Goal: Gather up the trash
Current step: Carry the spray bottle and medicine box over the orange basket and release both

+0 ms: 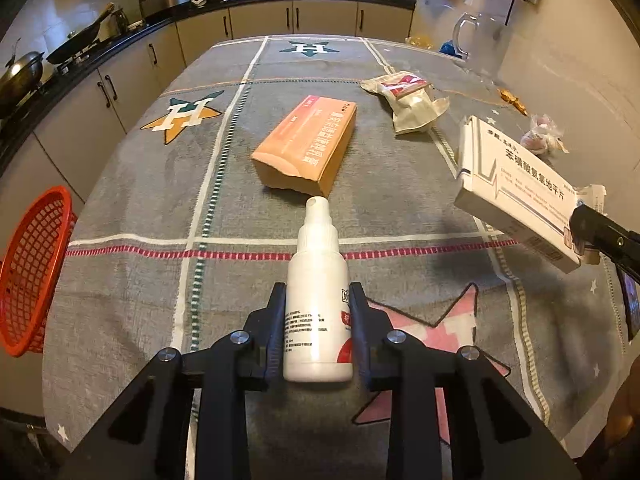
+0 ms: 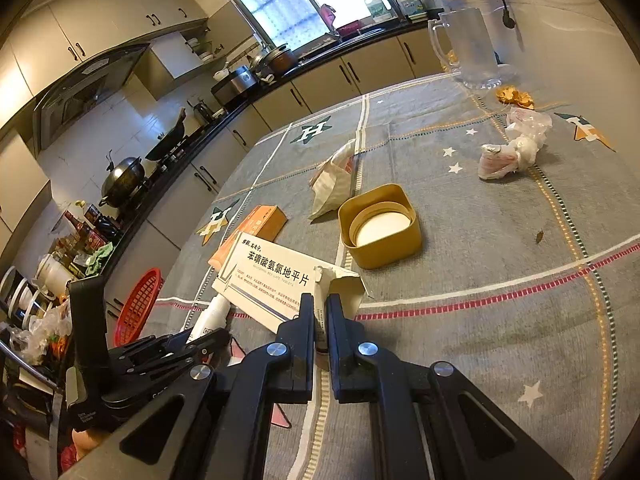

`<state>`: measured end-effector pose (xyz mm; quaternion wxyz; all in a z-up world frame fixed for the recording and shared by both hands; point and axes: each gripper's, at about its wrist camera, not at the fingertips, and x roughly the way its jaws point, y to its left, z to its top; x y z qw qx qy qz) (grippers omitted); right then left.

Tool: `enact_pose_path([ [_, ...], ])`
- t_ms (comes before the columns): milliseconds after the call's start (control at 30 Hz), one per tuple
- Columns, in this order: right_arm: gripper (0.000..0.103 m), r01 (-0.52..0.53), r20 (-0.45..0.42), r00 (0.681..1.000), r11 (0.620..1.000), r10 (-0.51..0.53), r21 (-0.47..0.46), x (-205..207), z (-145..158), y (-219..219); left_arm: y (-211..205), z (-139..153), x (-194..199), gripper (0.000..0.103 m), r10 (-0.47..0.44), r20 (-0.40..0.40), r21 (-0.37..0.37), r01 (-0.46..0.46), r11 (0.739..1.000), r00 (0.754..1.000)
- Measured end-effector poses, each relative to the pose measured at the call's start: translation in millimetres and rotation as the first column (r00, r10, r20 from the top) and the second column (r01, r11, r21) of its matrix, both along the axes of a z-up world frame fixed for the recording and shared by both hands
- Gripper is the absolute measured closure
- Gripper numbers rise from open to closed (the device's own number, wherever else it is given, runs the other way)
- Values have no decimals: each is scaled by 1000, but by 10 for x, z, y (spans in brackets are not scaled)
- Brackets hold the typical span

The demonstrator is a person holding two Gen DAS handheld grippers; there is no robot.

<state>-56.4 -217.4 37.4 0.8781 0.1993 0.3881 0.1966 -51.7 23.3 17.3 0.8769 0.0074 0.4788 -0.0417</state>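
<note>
My left gripper [image 1: 318, 292] is shut on a white spray bottle [image 1: 318, 292], which lies on the grey tablecloth with its nozzle pointing away from me. Both pads press its sides. My right gripper [image 2: 319, 300] is shut on the torn end flap of a white medicine box [image 2: 272, 280], held above the cloth; the same box [image 1: 516, 196] shows at the right of the left wrist view. From the right wrist view the left gripper [image 2: 196, 340] and the bottle [image 2: 214, 314] sit low at the left. A red mesh basket [image 1: 32, 272] hangs off the table's left edge.
An orange carton [image 1: 308, 144] lies just beyond the bottle. A crumpled packet [image 1: 408, 100], wadded wrappers [image 2: 512, 148], orange scraps [image 2: 514, 96], a tan square tub [image 2: 380, 226] and a glass mug [image 2: 468, 48] stand on the cloth. Kitchen counters run along the left and back.
</note>
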Motion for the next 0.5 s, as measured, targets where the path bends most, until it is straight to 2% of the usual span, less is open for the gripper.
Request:
enact_pose_path([
  [200, 96, 9, 7, 1000, 1000, -9, -7, -60, 13, 3, -18, 110, -103, 74, -14, 44, 0, 14, 1000, 999],
  [500, 96, 16, 2, 1000, 999, -16, -41, 12, 14, 56, 16, 267, -125, 74, -34, 108, -49, 39, 998, 994],
])
